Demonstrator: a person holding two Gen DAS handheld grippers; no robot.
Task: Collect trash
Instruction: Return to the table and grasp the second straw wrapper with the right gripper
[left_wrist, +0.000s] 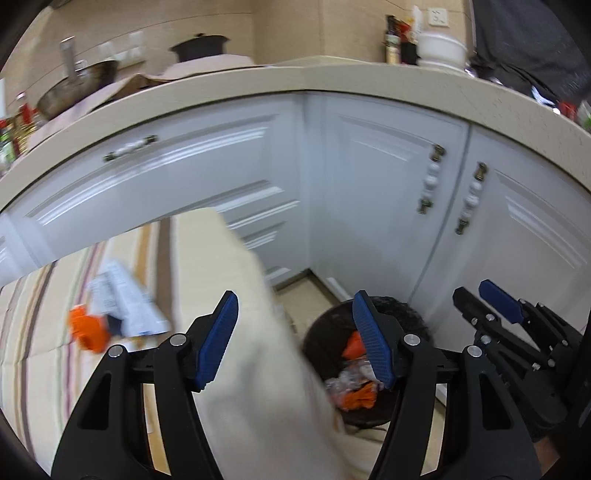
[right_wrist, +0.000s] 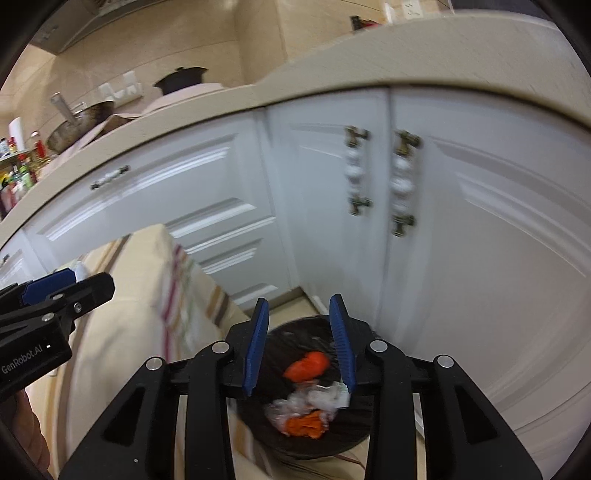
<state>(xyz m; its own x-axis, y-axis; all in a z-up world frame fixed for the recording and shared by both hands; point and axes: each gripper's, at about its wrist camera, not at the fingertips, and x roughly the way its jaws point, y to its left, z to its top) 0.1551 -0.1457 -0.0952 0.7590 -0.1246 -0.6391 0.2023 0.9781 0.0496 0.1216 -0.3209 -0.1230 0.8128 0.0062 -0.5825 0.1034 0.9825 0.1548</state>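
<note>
I've got the right hand-held gripper (right_wrist: 301, 343) released and empty above the black bin (right_wrist: 303, 439), lower centre, where orange and clear wrappers (right_wrist: 306, 410) already lie. My left hand-held gripper (left_wrist: 295, 341) is released too. An orange and white packet (left_wrist: 114, 317) waits lower left on the striped cloth (left_wrist: 44, 332).

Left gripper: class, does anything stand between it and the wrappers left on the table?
Nothing visible does. The left gripper is open above the table's edge; the wrappers lie uncovered to its left.
</note>
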